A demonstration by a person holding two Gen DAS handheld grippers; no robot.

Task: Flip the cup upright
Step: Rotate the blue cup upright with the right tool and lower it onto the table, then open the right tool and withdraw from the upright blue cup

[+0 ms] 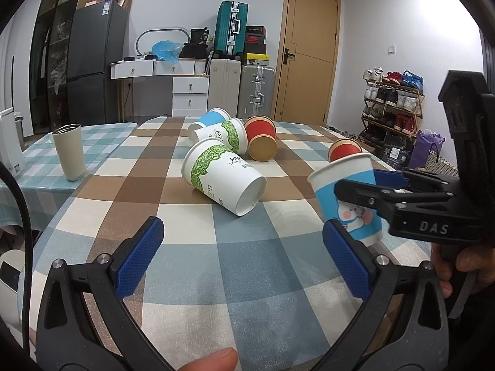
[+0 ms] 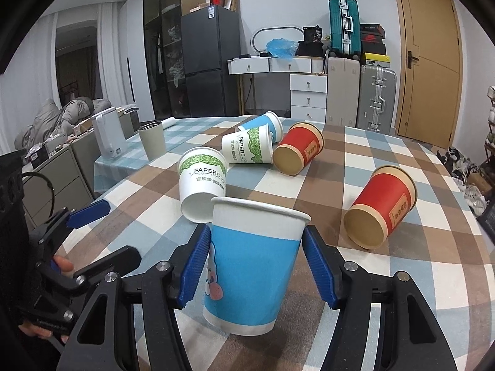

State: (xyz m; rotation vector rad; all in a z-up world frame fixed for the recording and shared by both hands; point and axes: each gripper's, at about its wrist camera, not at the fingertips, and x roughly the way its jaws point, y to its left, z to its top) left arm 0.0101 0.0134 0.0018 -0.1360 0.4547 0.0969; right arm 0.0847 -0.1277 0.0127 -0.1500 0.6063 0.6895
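Right wrist view shows the right gripper (image 2: pixel 256 266) with its fingers clamped on the blue cup (image 2: pixel 250 266), mouth up and slightly tilted near the worktop (image 2: pixel 402 278) front edge, while the left gripper (image 1: pixel 244 259) hangs wide open beside it.

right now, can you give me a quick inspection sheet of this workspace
Surface: checked tablecloth covers the table.
Job's things: blue cup held mouth up, slightly tilted; five cups lie on their sides: two white-green cups, two red cups, one more blue cup.
Clutter: grey tumbler upright on the neighbouring table.
Grippers: right gripper shut on the blue cup; left gripper open, holding nothing.
Cables: black cable at the left wrist view's left edge.
Surroundings: fridge, suitcases, door, shoe rack.
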